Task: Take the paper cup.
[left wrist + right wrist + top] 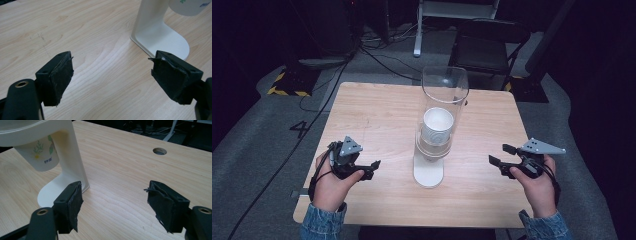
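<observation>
A cup dispenser stands mid-table: a clear tube [445,95] on a white stand with a flat base [428,175]. White paper cups [437,126] sit stacked inside it, and the lowest cup [42,157], printed with a plant, hangs out under the ring. My left gripper [368,170] rests at the table's left front, open, with nothing between its jaws, pointing toward the stand's base [165,42]. My right gripper [502,155] is at the right front, also open and empty, a short way right of the stand [72,162].
The wooden table [377,115] has a round cable hole [159,151] near its far edge. Behind it stand a dark chair [487,45] and cables on the grey floor [377,55]. Bare wood lies on both sides of the dispenser.
</observation>
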Tool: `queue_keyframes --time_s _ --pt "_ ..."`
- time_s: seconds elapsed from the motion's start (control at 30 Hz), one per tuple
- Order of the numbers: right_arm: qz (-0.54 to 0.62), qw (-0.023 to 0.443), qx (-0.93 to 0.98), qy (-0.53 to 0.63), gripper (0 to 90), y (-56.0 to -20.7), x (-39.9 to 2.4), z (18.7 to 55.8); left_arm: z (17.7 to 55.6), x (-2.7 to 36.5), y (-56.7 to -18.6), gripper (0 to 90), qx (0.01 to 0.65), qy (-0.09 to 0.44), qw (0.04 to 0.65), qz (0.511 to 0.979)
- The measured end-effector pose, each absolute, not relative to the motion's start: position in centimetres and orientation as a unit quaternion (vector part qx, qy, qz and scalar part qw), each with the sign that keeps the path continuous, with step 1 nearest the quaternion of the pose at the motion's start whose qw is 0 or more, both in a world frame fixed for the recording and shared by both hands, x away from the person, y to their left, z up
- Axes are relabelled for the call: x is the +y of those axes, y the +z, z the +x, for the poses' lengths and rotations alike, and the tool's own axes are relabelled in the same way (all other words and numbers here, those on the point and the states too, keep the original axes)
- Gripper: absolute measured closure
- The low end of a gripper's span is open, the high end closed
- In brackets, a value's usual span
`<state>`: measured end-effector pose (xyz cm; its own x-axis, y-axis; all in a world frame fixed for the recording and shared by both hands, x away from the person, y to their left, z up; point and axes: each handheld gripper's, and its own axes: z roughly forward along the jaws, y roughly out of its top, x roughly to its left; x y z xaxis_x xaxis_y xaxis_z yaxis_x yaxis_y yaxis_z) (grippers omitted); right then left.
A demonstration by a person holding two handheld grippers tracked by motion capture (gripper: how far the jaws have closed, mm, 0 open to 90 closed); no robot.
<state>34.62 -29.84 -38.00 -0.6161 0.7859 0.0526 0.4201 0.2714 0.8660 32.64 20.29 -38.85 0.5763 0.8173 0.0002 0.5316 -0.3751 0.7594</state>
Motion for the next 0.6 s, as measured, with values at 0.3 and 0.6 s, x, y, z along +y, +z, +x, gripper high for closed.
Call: queue_keyframes --time_s 0.3,0.6 --pt "0.392 0.193 0.772 0.461 26.5 -38.36 -29.78 34.76 32.61 20.11 -38.62 16.7 0.412 0.184 0.375 0.810" --pt "0.396 0.198 0.767 0.465 23.7 -38.29 -29.95 34.57 32.76 19.70 -38.76 15.8 0.396 0.172 0.378 0.819"
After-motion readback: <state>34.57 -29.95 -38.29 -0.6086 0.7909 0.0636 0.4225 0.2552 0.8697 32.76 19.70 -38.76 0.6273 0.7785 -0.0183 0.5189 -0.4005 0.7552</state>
